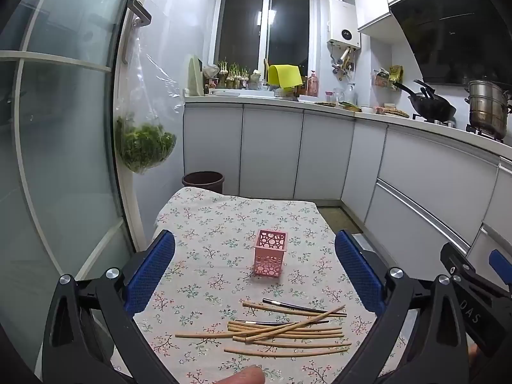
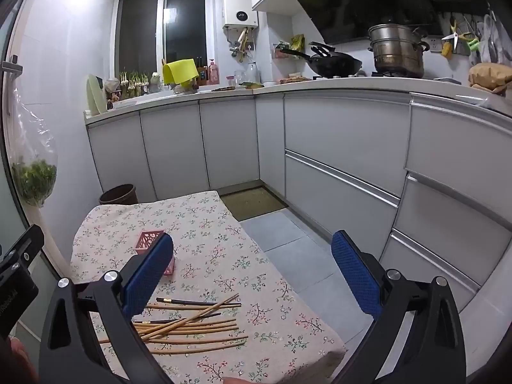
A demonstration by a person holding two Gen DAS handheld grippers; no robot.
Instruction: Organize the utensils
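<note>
While both grippers hover above it, the table (image 1: 198, 224) w/ its floral cloth fills the lower middle of each view, and everything else sits relative to that table. White cabinets (image 1: 272, 150) run behind it and along its right side, w/ a dark window (image 1: 265, 28) over the far counter. A brown bin (image 1: 203, 180) stands on the floor just past the table's far left corner; a clear bag of greens (image 1: 144, 140) hangs left of the table by the glass door. On the stove off to the table's right rear sit a steel steamer pot (image 2: 396, 51) and a black wok (image 2: 332, 62).

Left gripper (image 1: 256, 275) is over the table's near end, blue pads spread wide apart, nothing between them. Right gripper (image 2: 252, 275) is over the table's right edge, likewise wide open and empty; its left pad hides part of the holder in the right wrist view.

Pink cutout holder (image 1: 269, 252) stands upright around the table's middle, apart from the sticks. Chopsticks (image 1: 288, 332) lie loose in a rough pile on the table's near part, mostly crosswise, some crossing each other: approx. ten bamboo ones plus two dark ones (image 1: 300, 306) on the pile's far side. None are in the holder as far as can be seen.
</note>
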